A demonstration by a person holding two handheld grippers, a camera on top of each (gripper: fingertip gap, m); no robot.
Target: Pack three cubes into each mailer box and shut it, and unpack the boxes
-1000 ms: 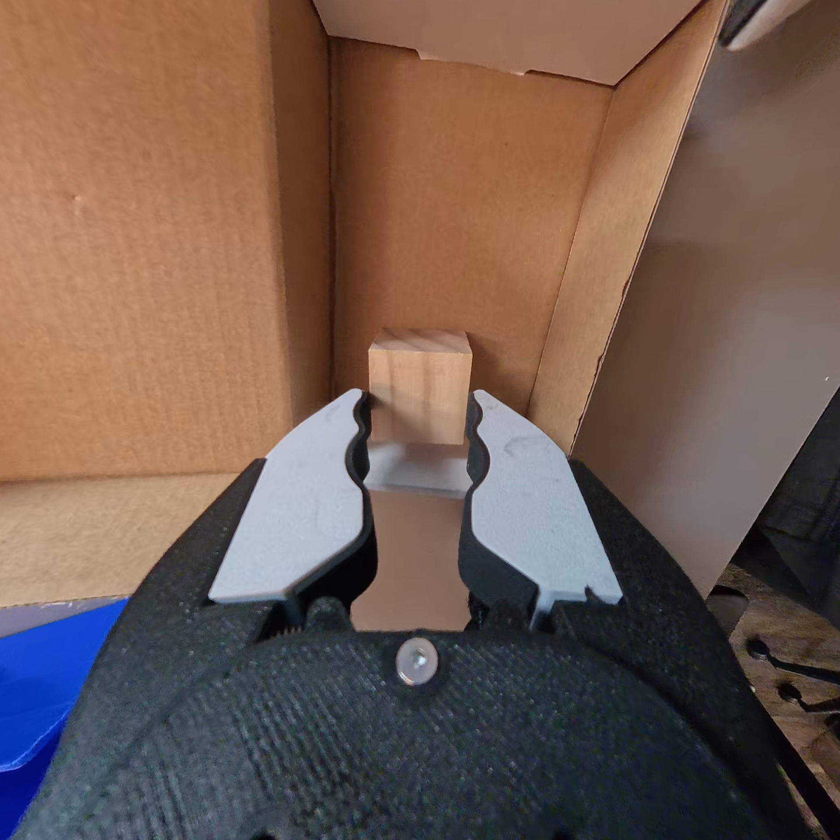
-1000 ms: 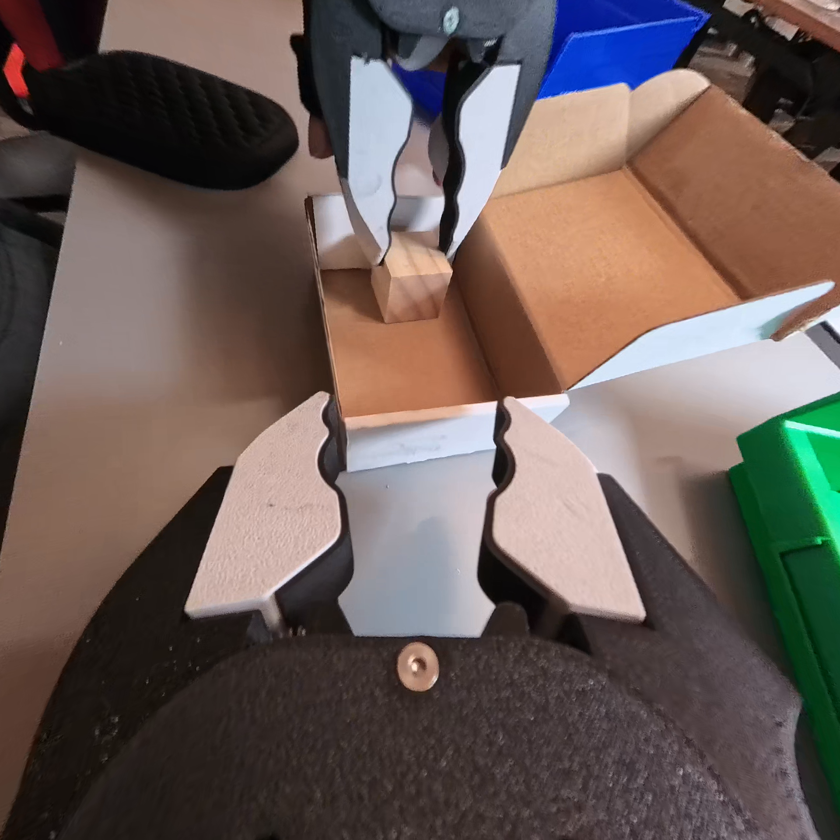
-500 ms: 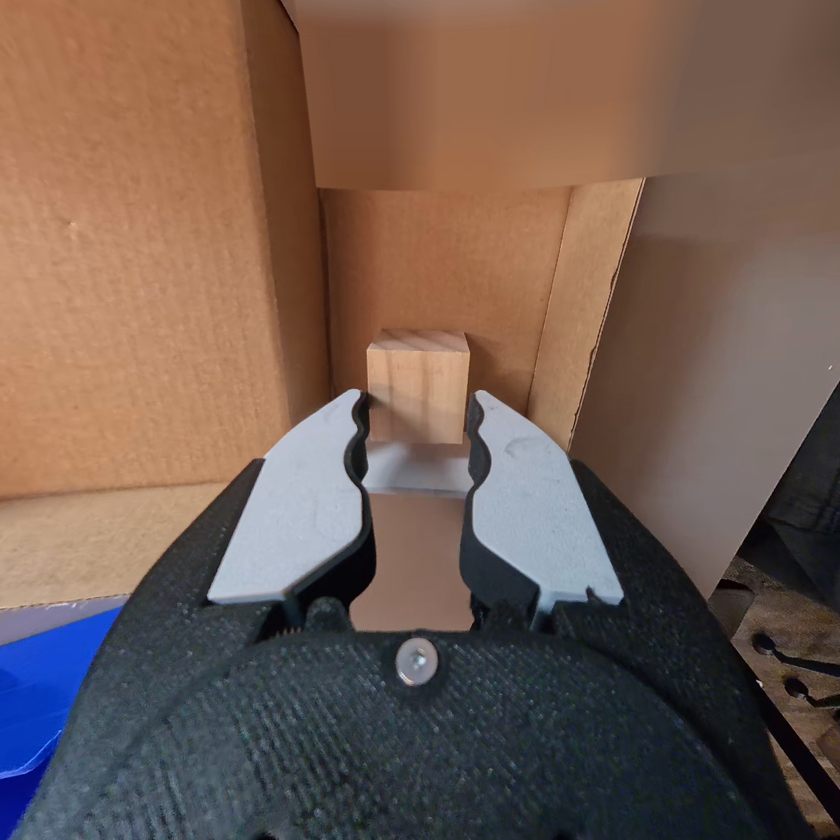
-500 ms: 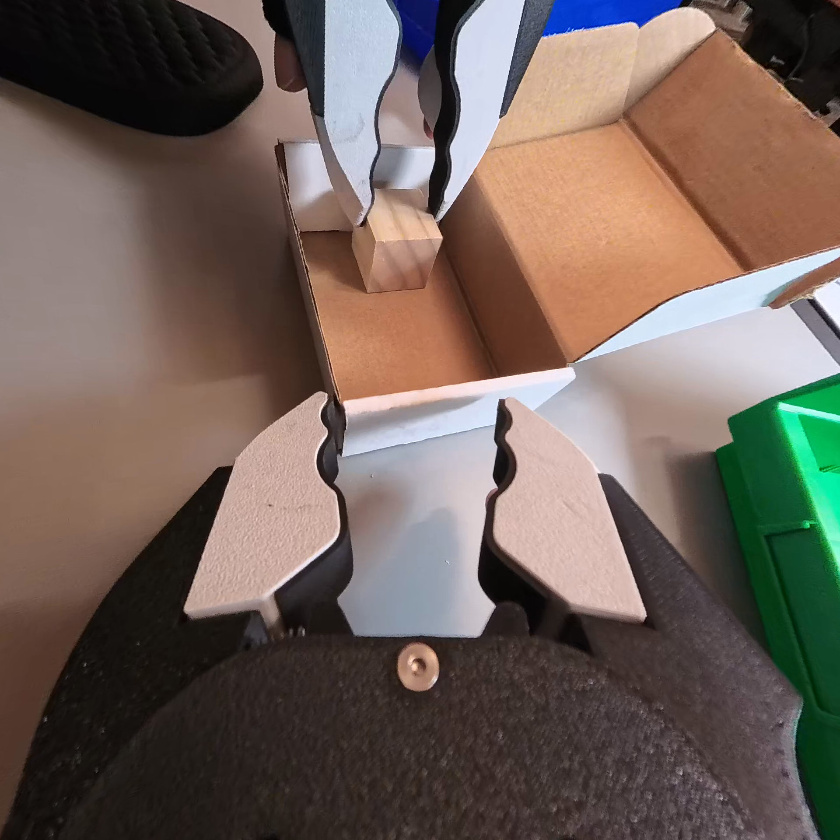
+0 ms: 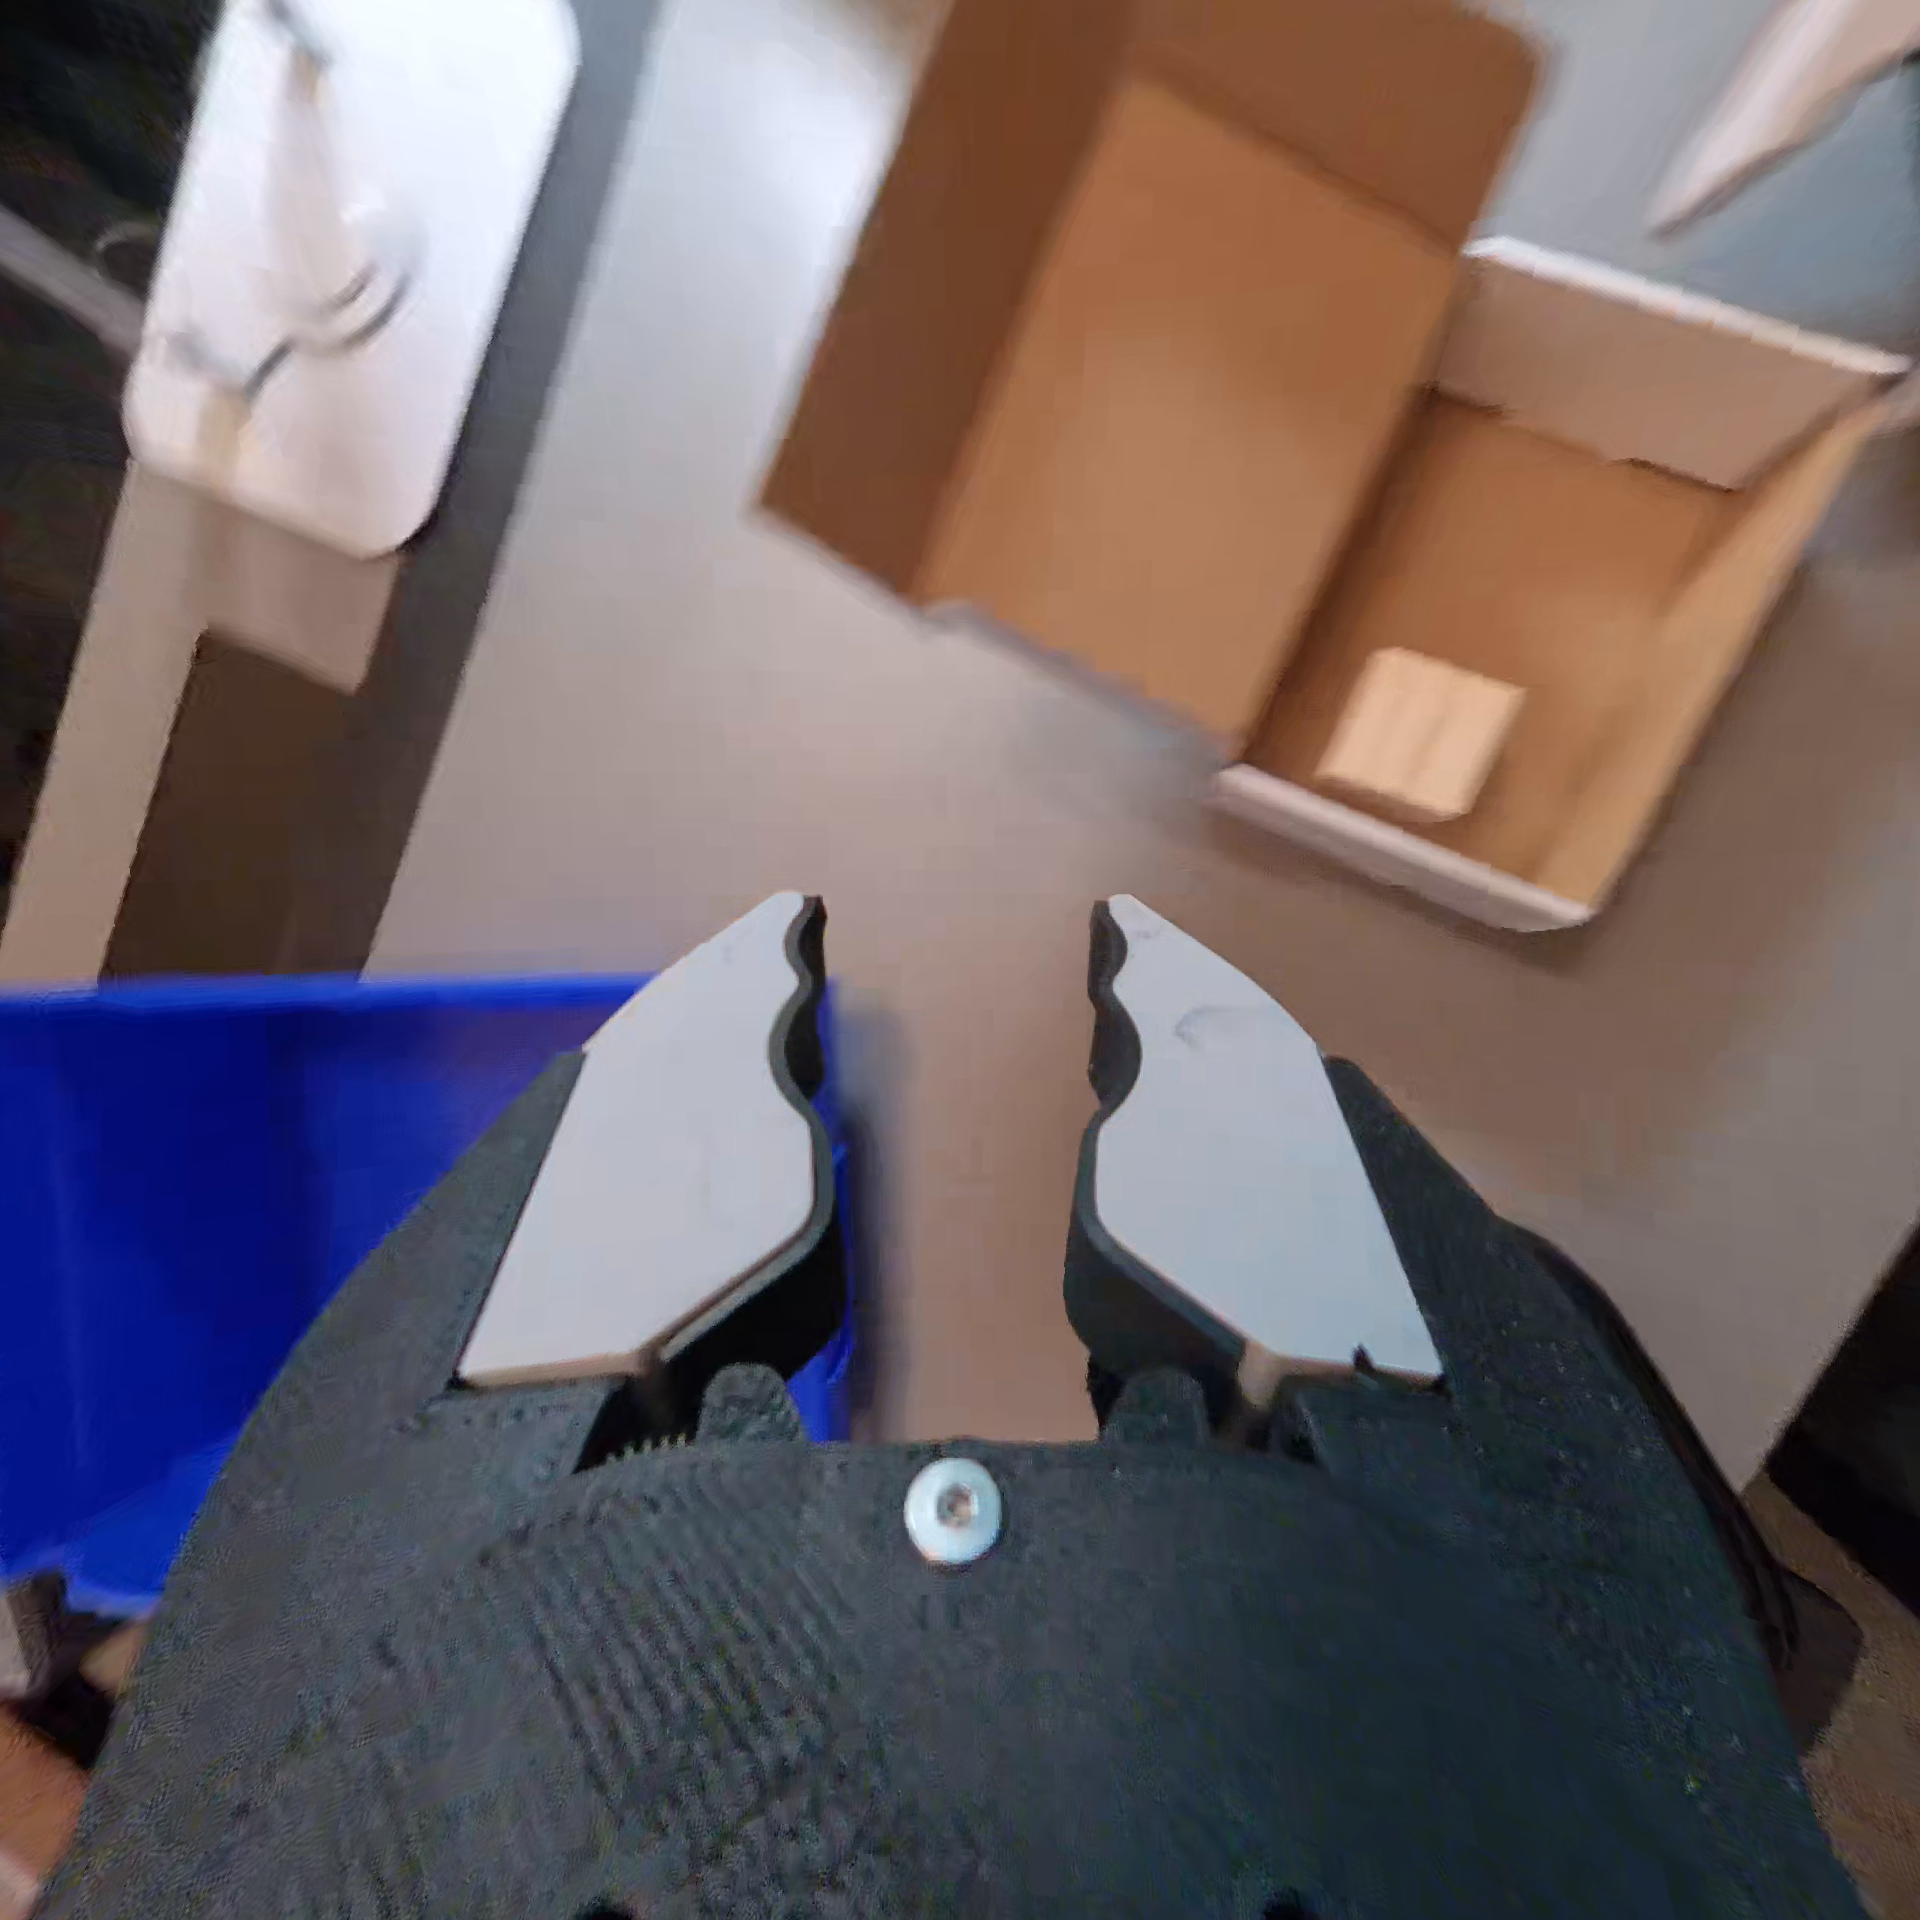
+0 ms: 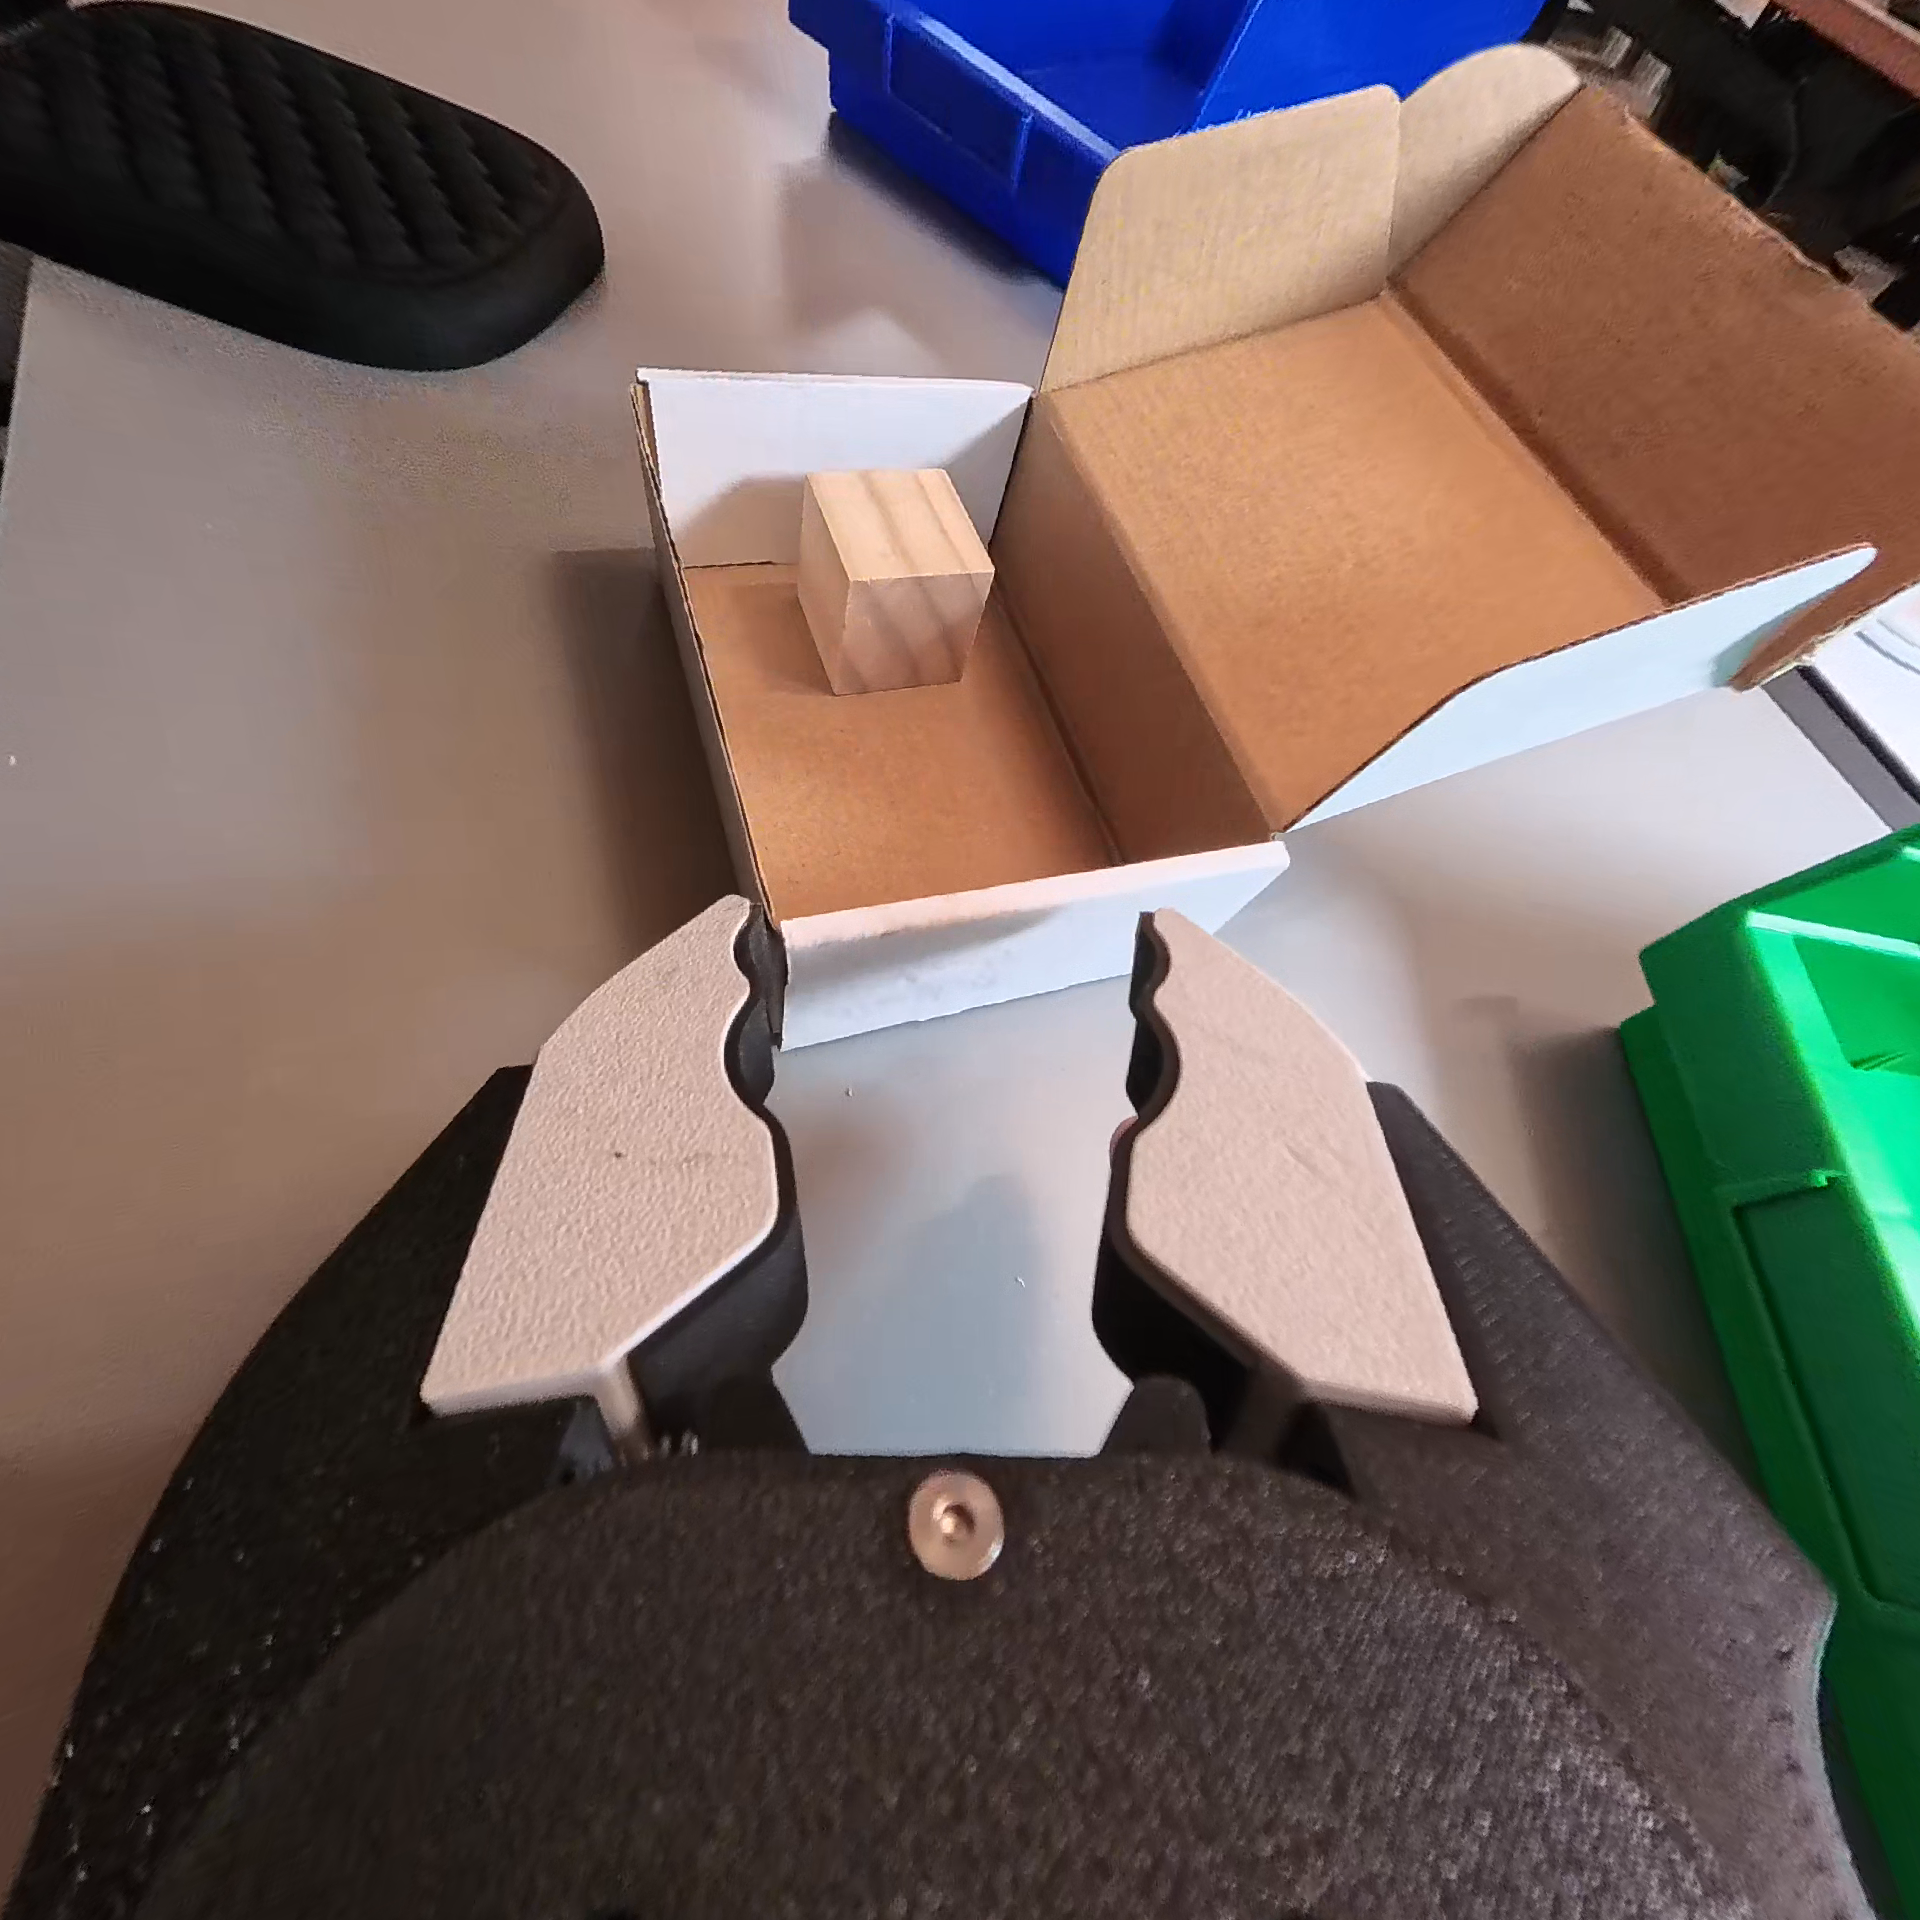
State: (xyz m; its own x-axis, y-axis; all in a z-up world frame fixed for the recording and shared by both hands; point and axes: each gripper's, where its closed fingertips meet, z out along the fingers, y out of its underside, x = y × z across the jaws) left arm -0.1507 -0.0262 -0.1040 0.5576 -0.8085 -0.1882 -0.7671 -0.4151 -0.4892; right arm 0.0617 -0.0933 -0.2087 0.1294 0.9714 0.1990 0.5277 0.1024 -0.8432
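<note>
Both tongs gape empty: left tongs (image 5: pixel 956 914) over my desk (image 5: pixel 665 769), right tongs (image 6: pixel 943 920) at the mailer box (image 6: pixel 997 914). One cube (image 6: pixel 894 577) packed; two remain, I judge.

Left gripper (image 5: pixel 956 920) with jaws apart and nothing between them, held above the beige tabletop (image 5: pixel 675 748), its left finger over the blue plastic bin (image 5: pixel 208 1195); ahead to the right, one pale wooden cube (image 5: pixel 1418 732) lies inside the open brown cardboard mailer box (image 5: pixel 1371 842).
</note>
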